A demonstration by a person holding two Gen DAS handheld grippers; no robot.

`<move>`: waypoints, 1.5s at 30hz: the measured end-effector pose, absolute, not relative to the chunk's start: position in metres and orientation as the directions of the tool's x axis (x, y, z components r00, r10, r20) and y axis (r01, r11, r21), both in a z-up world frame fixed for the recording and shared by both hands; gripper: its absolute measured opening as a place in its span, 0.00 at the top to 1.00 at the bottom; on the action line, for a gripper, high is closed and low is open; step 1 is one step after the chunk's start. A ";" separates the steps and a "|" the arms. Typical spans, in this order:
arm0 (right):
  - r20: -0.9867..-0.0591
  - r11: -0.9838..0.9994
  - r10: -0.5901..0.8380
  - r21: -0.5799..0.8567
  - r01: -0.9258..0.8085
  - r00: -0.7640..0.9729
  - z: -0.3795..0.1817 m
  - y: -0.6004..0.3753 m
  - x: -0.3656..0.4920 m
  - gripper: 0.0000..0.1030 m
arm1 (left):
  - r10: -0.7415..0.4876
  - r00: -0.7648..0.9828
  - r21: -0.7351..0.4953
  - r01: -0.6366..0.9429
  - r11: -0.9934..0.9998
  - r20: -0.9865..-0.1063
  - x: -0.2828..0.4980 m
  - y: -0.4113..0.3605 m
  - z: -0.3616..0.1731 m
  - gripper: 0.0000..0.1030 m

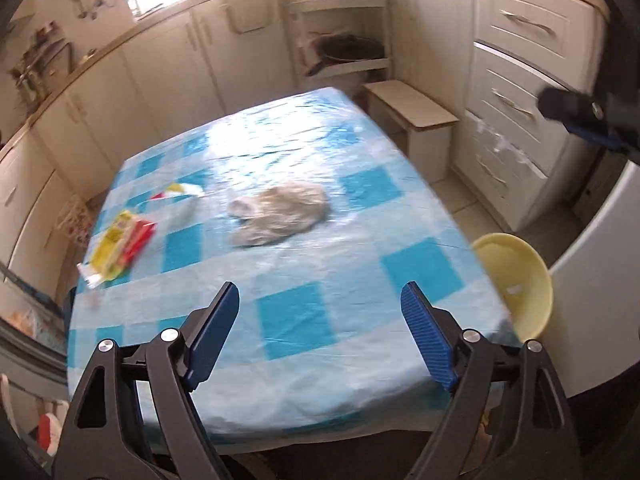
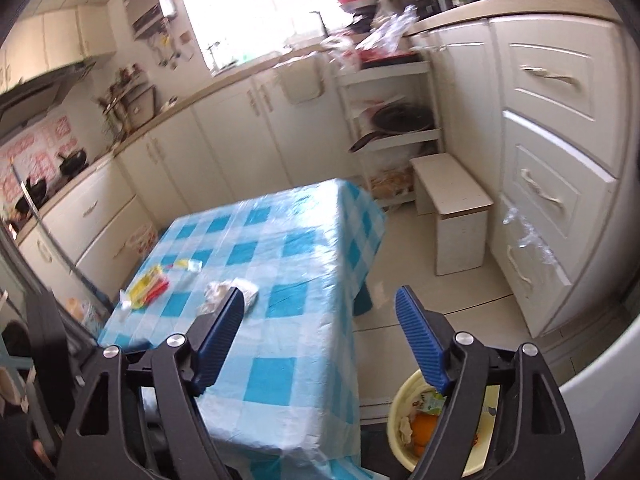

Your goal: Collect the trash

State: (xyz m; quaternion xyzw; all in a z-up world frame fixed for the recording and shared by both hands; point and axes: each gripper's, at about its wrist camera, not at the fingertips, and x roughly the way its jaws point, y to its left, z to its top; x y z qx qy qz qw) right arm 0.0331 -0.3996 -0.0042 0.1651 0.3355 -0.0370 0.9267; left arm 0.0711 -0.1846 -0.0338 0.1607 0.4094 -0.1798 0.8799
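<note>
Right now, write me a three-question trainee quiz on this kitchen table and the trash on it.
1. True or false: both claws, left and right, are open and empty.
2. Which piece lies nearest the table's middle: A) the yellow-red wrapper, B) the crumpled bag, C) the white wrapper?
3. Fill in: the yellow bin stands on the ____ beside the table.

Key:
1. True. Each claw's jaws stand wide apart with nothing between them.
2. B. Both wrappers lie toward the left edge.
3. Floor. The right wrist view shows it already holds some trash.
</note>
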 end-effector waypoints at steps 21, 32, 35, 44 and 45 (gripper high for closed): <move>-0.800 0.977 0.212 0.153 -0.151 0.561 -0.059 -0.258 0.154 0.17 | -0.125 0.456 -0.060 0.154 0.986 -0.881 0.254 0.026 -0.041 0.17; -0.835 0.977 0.214 0.183 -0.111 0.506 -0.090 -0.262 0.195 0.17 | -0.119 0.468 0.066 0.361 0.930 -0.876 0.312 0.002 -0.079 0.17; -0.840 0.977 0.211 0.194 -0.087 0.500 -0.097 -0.269 0.203 0.17 | -0.116 0.466 0.079 0.377 0.923 -0.877 0.323 -0.004 -0.086 0.17; -0.849 0.976 0.214 0.205 -0.072 0.483 -0.117 -0.277 0.224 0.16 | -0.129 0.381 0.026 0.378 0.926 -0.916 0.339 -0.007 -0.103 0.22; -0.848 0.977 0.213 0.201 -0.077 0.485 -0.117 -0.275 0.226 0.16 | -0.129 0.383 0.029 0.379 0.925 -0.915 0.338 -0.008 -0.102 0.25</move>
